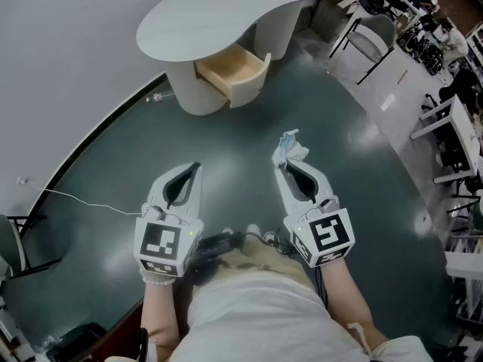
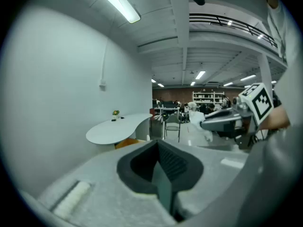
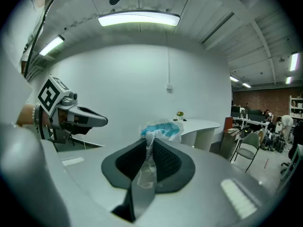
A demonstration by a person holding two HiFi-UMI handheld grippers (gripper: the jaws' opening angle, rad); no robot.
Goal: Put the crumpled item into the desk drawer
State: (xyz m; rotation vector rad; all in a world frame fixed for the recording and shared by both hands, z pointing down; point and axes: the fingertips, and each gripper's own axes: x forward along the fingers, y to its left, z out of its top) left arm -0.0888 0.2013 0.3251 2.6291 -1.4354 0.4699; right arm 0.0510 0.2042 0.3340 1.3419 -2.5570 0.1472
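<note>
My right gripper [image 1: 282, 164] is shut on a crumpled white and blue wrapper [image 1: 290, 148], which sticks out past its tips. In the right gripper view the crumpled wrapper [image 3: 158, 130] is pinched between the dark pads and trails down between them. My left gripper [image 1: 198, 167] is shut with nothing in it, level with the right one. Ahead stands a white curved desk [image 1: 219, 13] whose wooden drawer [image 1: 235, 70] is pulled open and looks empty. Both grippers hang over the dark floor, well short of the desk.
A thin white cable [image 1: 83, 200] runs across the floor at left. Chairs [image 1: 367, 45] and tables [image 1: 449, 130] crowd the right side. A curved white wall rises at the far left behind the desk [image 3: 201, 124].
</note>
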